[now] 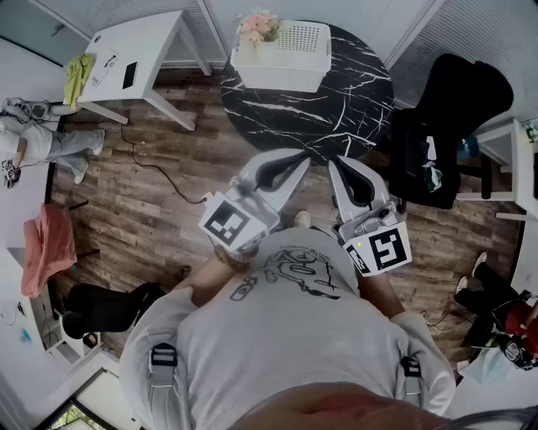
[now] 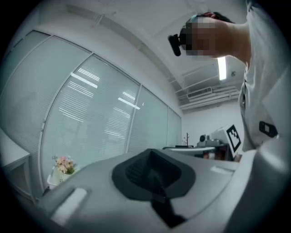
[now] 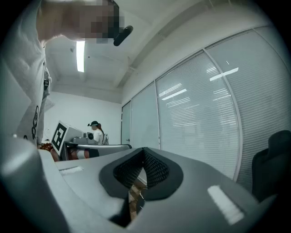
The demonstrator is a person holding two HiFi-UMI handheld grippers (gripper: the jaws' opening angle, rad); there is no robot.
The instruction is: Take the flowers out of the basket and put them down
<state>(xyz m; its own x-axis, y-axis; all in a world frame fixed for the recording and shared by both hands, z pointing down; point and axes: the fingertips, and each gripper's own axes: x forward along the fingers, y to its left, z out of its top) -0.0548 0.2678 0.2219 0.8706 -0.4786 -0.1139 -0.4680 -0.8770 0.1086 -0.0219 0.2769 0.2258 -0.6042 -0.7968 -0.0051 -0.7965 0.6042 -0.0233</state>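
Note:
Pink flowers (image 1: 259, 25) stand at the left end of a white perforated basket (image 1: 282, 57) on the far side of a round black marble table (image 1: 336, 92). Both grippers are held close to my chest, short of the table's near edge, and point roughly level toward it. My left gripper (image 1: 301, 159) is shut, with nothing between its pads. My right gripper (image 1: 338, 164) is shut and empty too. In the left gripper view the flowers (image 2: 63, 164) and basket (image 2: 53, 179) show small and far off at the lower left, beyond the left gripper (image 2: 152, 175). The right gripper (image 3: 143, 168) faces blinds and glass.
A white desk (image 1: 139, 59) stands at the back left. A black chair draped with clothes (image 1: 445, 126) crowds the table's right side. A cable (image 1: 160, 176) runs over the wood floor, and a pink cloth (image 1: 46, 248) lies at the left. Another person (image 3: 96, 132) stands far off.

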